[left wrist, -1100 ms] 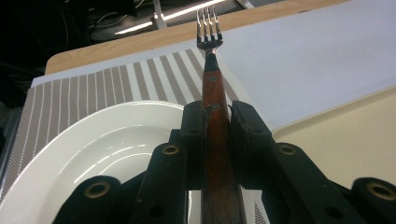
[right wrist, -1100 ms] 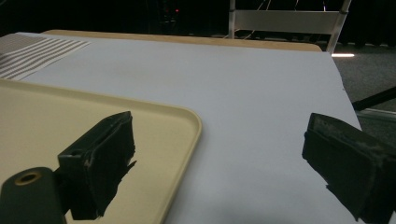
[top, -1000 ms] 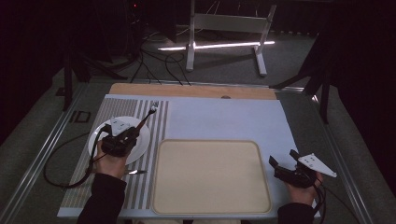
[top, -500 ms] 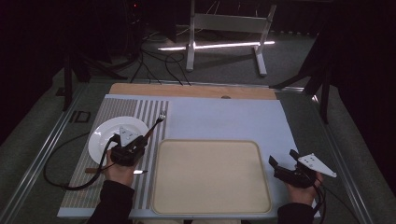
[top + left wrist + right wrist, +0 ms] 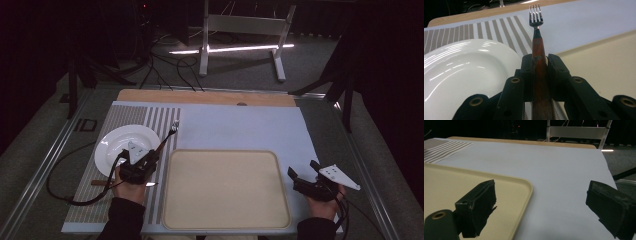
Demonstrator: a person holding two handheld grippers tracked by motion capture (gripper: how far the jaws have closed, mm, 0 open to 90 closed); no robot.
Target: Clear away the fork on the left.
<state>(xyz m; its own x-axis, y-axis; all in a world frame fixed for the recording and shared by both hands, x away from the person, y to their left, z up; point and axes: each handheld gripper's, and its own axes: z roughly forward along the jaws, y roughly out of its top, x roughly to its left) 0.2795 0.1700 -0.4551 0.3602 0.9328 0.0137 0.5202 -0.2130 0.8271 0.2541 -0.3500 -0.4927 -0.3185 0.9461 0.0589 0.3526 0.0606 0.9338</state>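
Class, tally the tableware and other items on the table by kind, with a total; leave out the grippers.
Round white plate: 1
Wooden-handled metal fork: 1
Partly hidden wooden-handled utensil: 1
Beige plastic tray: 1
Grey striped placemat: 1
Total: 5

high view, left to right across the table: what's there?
white plate → left gripper holding the fork → beige tray → right gripper, open

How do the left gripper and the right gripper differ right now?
The left gripper is shut on the wooden-handled metal fork, while the right gripper is open and holds nothing. The left one sits beside the round white plate; the right one sits past the beige tray's right edge.
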